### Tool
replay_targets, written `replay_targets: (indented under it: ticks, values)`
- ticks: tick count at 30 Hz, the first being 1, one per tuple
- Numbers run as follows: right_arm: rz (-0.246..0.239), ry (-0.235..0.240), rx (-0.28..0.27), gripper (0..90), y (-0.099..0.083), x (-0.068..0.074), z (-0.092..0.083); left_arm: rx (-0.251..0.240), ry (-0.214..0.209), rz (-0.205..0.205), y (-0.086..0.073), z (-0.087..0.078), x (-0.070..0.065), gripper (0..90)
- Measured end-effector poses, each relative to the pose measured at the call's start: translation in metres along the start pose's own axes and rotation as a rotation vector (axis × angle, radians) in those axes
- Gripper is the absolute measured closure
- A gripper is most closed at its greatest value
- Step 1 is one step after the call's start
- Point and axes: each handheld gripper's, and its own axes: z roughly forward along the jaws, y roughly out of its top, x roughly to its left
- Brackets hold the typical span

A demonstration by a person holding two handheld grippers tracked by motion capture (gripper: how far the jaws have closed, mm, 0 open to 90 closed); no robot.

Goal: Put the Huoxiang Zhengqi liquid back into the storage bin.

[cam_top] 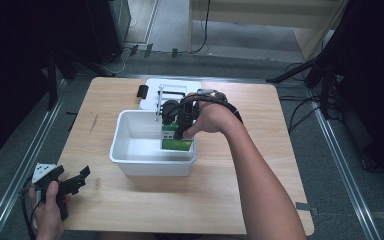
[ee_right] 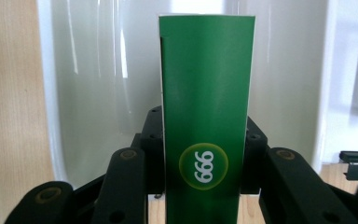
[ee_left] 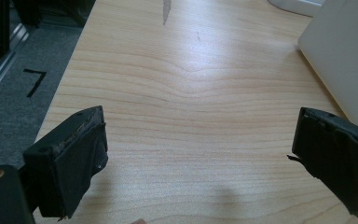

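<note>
A green carton (ee_right: 207,116) marked 999 stands between the jaws of my right gripper (ee_right: 205,140), which is shut on it. In the high view that right gripper (cam_top: 179,131) holds the green carton (cam_top: 176,144) low inside the white plastic tub (cam_top: 130,159), near the tub's right wall. My left gripper (cam_top: 75,181) rests at the table's front left corner, held by a hand. Its jaws stand wide open in the left gripper view, with my left gripper (ee_left: 198,140) over bare wood.
A white lid or tray (cam_top: 152,90) lies behind the tub, with a small black object (cam_top: 142,91) at its left edge. The tub's white wall (ee_left: 345,51) rises at the right of the left gripper view. Grey floor and a metal rail (cam_top: 25,150) border the table's left edge.
</note>
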Motion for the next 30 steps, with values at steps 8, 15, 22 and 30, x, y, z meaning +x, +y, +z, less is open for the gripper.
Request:
replay_targets:
  ticks: [8,15,22,30]
  values:
    - [-0.006,0.004,0.033,63.9,0.003,0.001,0.020,0.000,-0.001,-0.002,0.000,0.000,0.000,4.0]
    - [-0.017,0.014,0.048,63.7,0.004,0.002,0.031,-0.001,-0.001,-0.002,0.000,0.000,0.000,4.0]
    - [-0.014,0.016,0.062,63.0,0.004,0.002,0.039,-0.003,0.000,-0.003,0.000,0.000,0.000,4.0]
    - [0.017,0.020,0.067,60.5,0.005,0.000,0.038,-0.003,-0.004,-0.005,0.000,0.000,0.000,4.0]
